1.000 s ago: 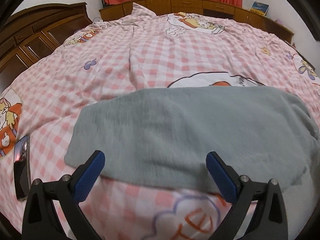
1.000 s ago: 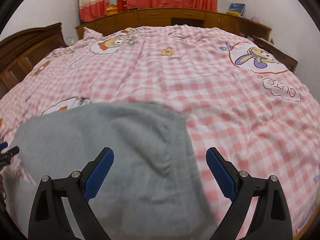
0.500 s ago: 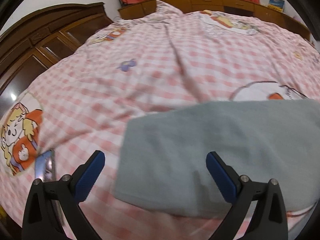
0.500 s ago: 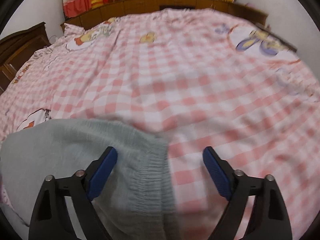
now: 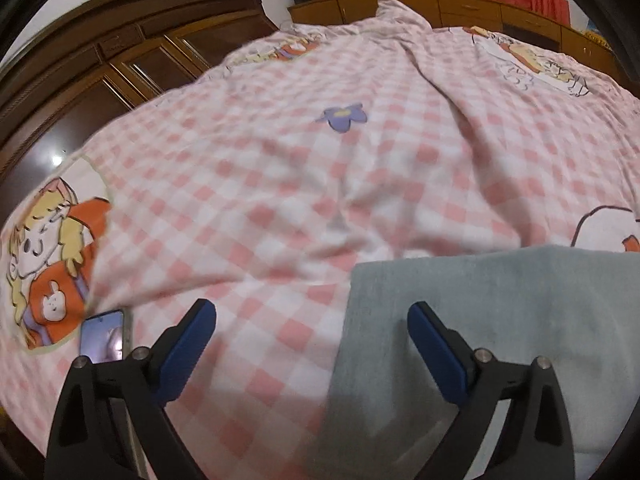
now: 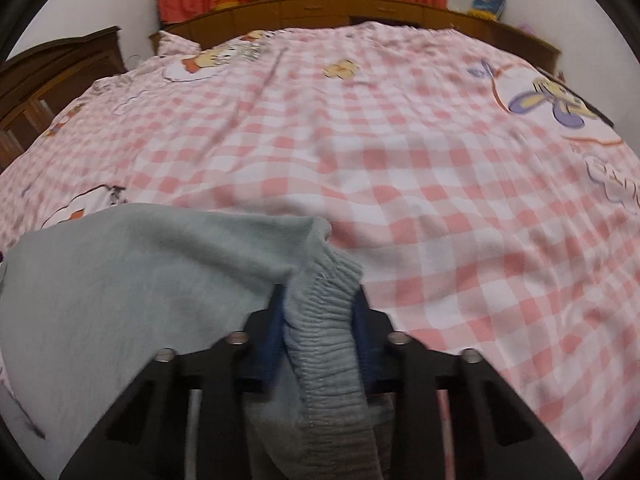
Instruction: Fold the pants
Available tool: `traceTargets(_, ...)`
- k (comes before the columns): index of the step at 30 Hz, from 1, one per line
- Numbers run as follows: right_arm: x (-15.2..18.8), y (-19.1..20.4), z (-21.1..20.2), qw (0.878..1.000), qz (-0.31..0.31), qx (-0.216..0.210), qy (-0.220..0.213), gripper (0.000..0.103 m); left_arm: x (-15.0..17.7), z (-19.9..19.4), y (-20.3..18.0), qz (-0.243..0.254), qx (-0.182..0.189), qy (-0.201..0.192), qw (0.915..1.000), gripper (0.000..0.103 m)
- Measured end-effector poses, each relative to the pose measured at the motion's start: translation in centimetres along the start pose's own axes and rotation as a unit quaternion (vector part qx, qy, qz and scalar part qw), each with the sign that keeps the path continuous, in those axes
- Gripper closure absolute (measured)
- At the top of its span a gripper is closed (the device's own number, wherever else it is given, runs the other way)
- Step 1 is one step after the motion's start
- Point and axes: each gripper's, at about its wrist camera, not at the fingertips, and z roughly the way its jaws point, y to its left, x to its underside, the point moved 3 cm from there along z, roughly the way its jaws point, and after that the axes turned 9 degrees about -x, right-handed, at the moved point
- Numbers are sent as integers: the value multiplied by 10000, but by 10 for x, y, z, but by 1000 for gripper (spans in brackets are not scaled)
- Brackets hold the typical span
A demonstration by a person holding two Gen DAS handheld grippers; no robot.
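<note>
Right gripper (image 6: 318, 316) angled down, jaws closing on pants (image 6: 120, 288) waistband.

Phone (image 5: 105, 338) on checked bedspread (image 5: 320, 184); wooden wardrobe (image 5: 100, 76).

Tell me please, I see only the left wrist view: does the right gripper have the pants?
Observer: Yes. The right gripper is closing its jaws, with the pants between them.
Operator: Which part of them is it?
Observer: It is the ribbed waistband, near its far end.
Operator: Is the cloth flat there?
Observer: No. It bunches into a ridge that runs to the jaws.
</note>
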Motion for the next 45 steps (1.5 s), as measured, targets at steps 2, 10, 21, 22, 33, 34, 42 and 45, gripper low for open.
traceTargets(2, 0, 4, -7, 9998, -108, 58, -142, 78, 2, 7, -2, -13, 318, 171, 9993, 23)
traceTargets(10, -4, 1, -11, 9997, -34, 39, -245, 80, 2, 4, -23, -65, 1040, 298, 9941, 97)
traceTargets(21, -28, -7, -35, 9947, 1, 325, -974, 81, -28, -40, -10, -489, 1306, -881, 9863, 98)
traceTargets(22, -29, -8, -34, 9945, 31, 346, -983, 81, -32, -39, -9, -560, 1327, -915, 9853, 98)
traceTargets(33, -18, -47, 34, 9953, 963, -115, -3, 78, -25, 26, -50, 127, 787, -319, 9963, 94)
traceTargets(34, -18, -49, 35, 9948, 1002, -177, 29, 77, -22, 34, -52, 147, 728, -170, 9971, 92)
traceTargets(42, -16, -69, 26, 9821, 1603, -989, -93, 72, -23, 20, -41, 228, 432, -374, 9981, 68)
traceTargets(45, -15, -85, 5, 9674, 2164, -1287, -270, 61, -21, -4, -36, 336, 536, -613, 9961, 61)
